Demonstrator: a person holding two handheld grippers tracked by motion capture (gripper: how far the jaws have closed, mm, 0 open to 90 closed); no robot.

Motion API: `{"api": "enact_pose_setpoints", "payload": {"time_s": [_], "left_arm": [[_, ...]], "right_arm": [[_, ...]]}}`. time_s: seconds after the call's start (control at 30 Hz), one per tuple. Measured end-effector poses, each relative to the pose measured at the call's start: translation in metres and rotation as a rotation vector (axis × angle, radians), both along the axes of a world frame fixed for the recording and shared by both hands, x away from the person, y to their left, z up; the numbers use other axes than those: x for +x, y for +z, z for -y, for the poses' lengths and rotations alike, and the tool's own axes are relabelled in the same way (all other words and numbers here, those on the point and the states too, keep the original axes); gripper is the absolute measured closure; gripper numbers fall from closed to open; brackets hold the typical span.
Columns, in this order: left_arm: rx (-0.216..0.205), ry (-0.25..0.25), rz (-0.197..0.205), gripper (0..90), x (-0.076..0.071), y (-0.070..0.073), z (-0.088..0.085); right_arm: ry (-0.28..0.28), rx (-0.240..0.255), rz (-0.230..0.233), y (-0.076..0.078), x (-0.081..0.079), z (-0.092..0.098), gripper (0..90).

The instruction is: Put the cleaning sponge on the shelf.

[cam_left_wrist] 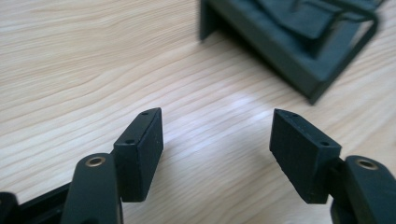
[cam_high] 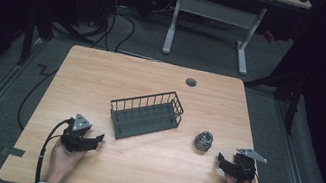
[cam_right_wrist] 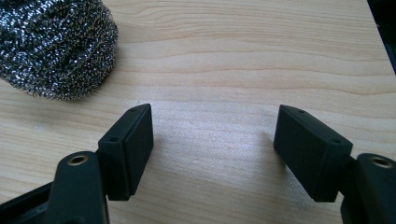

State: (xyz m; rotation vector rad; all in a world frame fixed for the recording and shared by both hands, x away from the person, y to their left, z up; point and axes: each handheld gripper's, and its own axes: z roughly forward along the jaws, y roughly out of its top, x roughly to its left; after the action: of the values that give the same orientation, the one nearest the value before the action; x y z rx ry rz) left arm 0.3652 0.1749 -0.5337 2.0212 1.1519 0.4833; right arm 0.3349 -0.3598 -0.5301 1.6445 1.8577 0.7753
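Note:
A dark wire basket [cam_high: 147,114] stands at the middle of the wooden table [cam_high: 135,178]. A steel-wool scourer [cam_high: 203,140] lies to its right. My left gripper [cam_high: 97,139] rests low near the front left, a short way from the basket's near corner [cam_left_wrist: 299,70]; it is open, with bare wood between its pads [cam_left_wrist: 140,149]. My right gripper [cam_high: 220,161] sits at the front right, open and empty, with the scourer [cam_right_wrist: 56,46] just ahead and to its left, apart from its fingers [cam_right_wrist: 128,149].
A round cable hole [cam_high: 191,82] is near the table's far edge. Beyond the table stands a white desk frame [cam_high: 211,24] with cables on the floor. The table's right edge [cam_high: 254,153] is close to my right gripper.

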Motion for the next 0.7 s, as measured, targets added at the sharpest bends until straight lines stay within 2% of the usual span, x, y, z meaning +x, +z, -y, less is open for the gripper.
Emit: {"api": "enact_pose_setpoints", "payload": {"time_s": [0.1, 0.13, 0.23, 0.27, 0.53, 0.7], "left_arm": [[0.008, 0.022, -0.005, 34.0, 0.001, -0.001, -0.004], [0.034, 0.042, -0.003, 33.7, 0.001, -0.002, -0.007], [0.024, 0.058, -0.003, 32.8, 0.002, -0.003, -0.010], [0.034, 0.068, 0.000, 32.4, 0.002, -0.003, -0.012], [0.037, 0.087, -0.008, 28.7, 0.004, -0.003, -0.014], [0.034, 0.087, -0.010, 28.2, 0.004, -0.003, -0.014]], "right_arm": [[0.006, -0.001, -0.002, 0.000, -0.001, -0.001, 28.7], [0.008, 0.002, -0.001, 0.000, -0.001, -0.002, 28.7], [0.010, 0.002, -0.001, 0.000, -0.001, -0.002, 28.7], [0.012, 0.002, -0.002, 0.000, -0.001, -0.002, 28.6], [0.024, 0.003, -0.003, 0.000, -0.001, -0.001, 28.6], [0.035, -0.002, -0.028, 0.003, -0.001, -0.002, 29.7]]}}
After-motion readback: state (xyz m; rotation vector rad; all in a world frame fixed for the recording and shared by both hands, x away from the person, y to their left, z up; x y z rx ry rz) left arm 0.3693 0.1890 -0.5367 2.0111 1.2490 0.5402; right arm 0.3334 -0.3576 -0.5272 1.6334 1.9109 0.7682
